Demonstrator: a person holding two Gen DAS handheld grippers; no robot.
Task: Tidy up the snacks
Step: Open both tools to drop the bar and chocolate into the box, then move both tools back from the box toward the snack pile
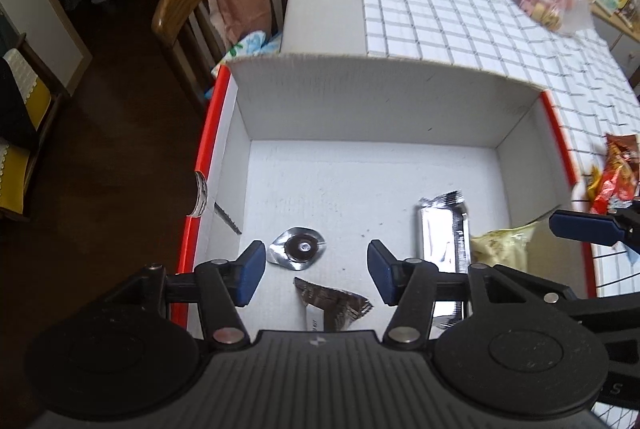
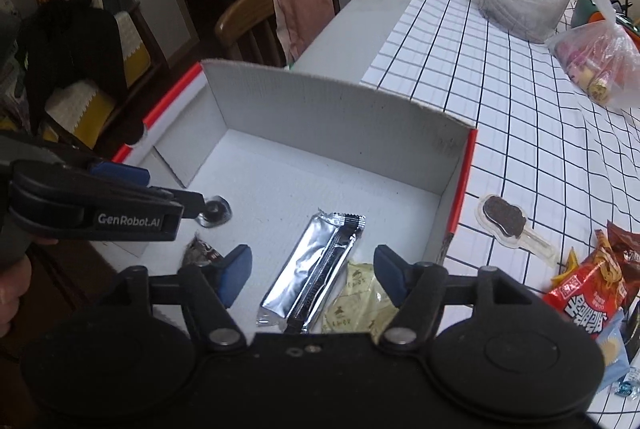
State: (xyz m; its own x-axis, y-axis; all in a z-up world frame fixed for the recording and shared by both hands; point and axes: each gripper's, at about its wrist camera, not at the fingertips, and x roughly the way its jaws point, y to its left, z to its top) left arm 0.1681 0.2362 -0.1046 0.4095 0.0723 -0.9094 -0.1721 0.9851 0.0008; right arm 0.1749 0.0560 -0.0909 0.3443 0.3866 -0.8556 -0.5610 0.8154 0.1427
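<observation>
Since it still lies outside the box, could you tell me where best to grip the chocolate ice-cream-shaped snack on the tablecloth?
Grip the ice-cream-shaped snack across its narrow stick end, coming from above. It lies flat on the tablecloth, so the slim stick probably suits the right gripper better than the broad body.

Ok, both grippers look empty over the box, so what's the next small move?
Probably swing the right gripper out to the ice-cream-shaped snack lying on the cloth just outside the box. Its jaws are open and empty, and the silver bar is already inside.
</observation>
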